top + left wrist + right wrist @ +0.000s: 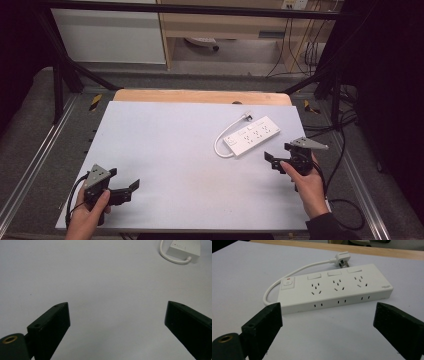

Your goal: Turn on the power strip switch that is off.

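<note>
So there's a pale grey worktop [170, 150] with a white power strip [252, 135] lying flat on its right half, angled so one end points toward the far right corner. Its cord [220, 142] loops out of the near-left end, curves round and runs along the far side to the plug [247, 118], which rests on the worktop just beside the strip's far edge.

Left claw [131, 186] is down at the near-left corner, held in the person's left hand [90, 215], jaws spread wide with nothing between them. In the left gripper view it's looking across bare worktop [100, 285], and the strip [183, 248] just peeks in at the top right, well apart from it.

Right claw [270, 159] sits near the strip's front side, held by the right hand [307, 185], grey plate on top. Its jaws are wide apart too, holding nothing. The right gripper view gives a good look at the strip [337, 290]: three socket groups in a row, a rocker switch above each, and a power button [287, 283] with a small red mark at the cord end. The plug [342, 258] lies behind it, prongs showing. The strip is close in front of the jaws but not touching them. A strip of bare wood [200, 96] shows along the far edge of the worktop.
</note>
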`<state>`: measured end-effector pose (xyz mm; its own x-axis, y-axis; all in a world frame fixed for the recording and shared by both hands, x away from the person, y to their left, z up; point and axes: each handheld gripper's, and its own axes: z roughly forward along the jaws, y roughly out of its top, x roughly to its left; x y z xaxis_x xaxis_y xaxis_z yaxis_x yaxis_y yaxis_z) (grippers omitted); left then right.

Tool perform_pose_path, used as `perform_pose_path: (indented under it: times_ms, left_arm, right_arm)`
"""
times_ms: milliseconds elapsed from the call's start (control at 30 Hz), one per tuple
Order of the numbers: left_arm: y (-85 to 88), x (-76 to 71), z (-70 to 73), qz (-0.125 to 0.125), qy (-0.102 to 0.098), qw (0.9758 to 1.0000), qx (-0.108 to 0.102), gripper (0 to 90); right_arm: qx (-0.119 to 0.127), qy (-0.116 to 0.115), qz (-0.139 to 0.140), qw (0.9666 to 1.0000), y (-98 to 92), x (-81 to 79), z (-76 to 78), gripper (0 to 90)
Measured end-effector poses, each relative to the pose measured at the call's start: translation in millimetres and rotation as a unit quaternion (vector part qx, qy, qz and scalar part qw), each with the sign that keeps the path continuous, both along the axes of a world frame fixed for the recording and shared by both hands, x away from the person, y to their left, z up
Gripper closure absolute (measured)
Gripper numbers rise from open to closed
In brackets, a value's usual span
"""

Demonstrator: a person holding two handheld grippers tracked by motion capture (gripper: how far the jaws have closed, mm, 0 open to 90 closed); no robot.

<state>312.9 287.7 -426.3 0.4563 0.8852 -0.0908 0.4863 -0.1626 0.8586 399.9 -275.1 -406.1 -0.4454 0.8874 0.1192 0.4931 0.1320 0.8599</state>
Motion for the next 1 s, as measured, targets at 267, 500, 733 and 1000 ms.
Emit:
perform_pose_path:
  times_ms: [267, 500, 733, 1000]
  left_arm:
    - [-0.1, -0.2, 0.1, 0.001, -0.001, 1.0000, 0.000, 6.3]
    - [0.3, 0.4, -0.9, 0.002, 0.002, 1.0000, 0.001, 6.3]
    - [0.0, 0.3, -1.0, 0.000, 0.003, 1.0000, 0.001, 6.3]
    - [-0.3, 0.3, -1.0, 0.000, 0.003, 1.0000, 0.001, 6.2]
  right_arm:
    - [0.006, -0.004, -0.006, 1.0000, -1.9, 12.0, 10.6, 15.7]
    - [0.013, -0.015, -0.016, 0.9997, -2.1, 32.4, 19.6, 34.6]
    - [0.017, -0.025, -0.024, 0.9992, -0.9, 49.9, 24.1, 50.8]
    - [0.023, -0.043, -0.028, 0.9984, -0.2, 64.3, 34.2, 66.2]
